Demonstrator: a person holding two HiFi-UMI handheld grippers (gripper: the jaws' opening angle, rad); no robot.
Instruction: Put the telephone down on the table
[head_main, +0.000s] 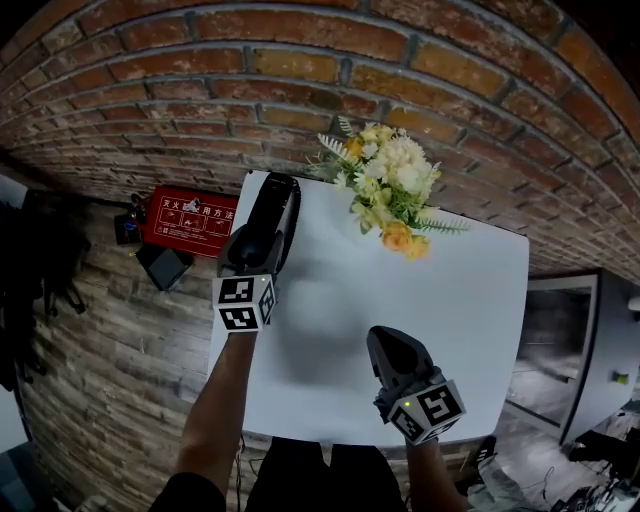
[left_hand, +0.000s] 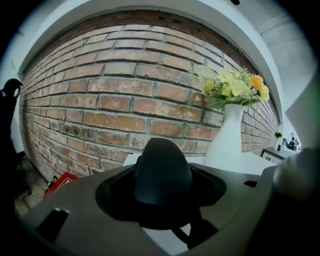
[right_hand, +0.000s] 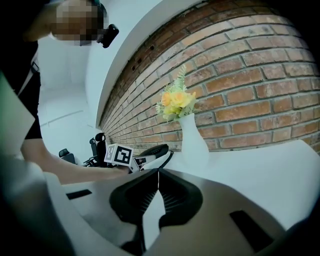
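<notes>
A black telephone handset (head_main: 272, 212) lies lengthwise in my left gripper (head_main: 258, 243) over the back left corner of the white table (head_main: 460, 290). In the left gripper view its rounded end (left_hand: 162, 170) fills the space between the jaws, which are shut on it. The right gripper view shows the handset (right_hand: 154, 150) with a cord low over the tabletop; I cannot tell whether it touches. My right gripper (head_main: 392, 345) hovers over the table's front, its jaws (right_hand: 158, 176) shut with nothing between them.
A white vase (left_hand: 227, 140) of yellow and white flowers (head_main: 392, 185) stands at the table's back edge, just right of the handset. A brick wall (head_main: 300, 70) runs behind. A red box (head_main: 190, 222) lies on the floor left of the table.
</notes>
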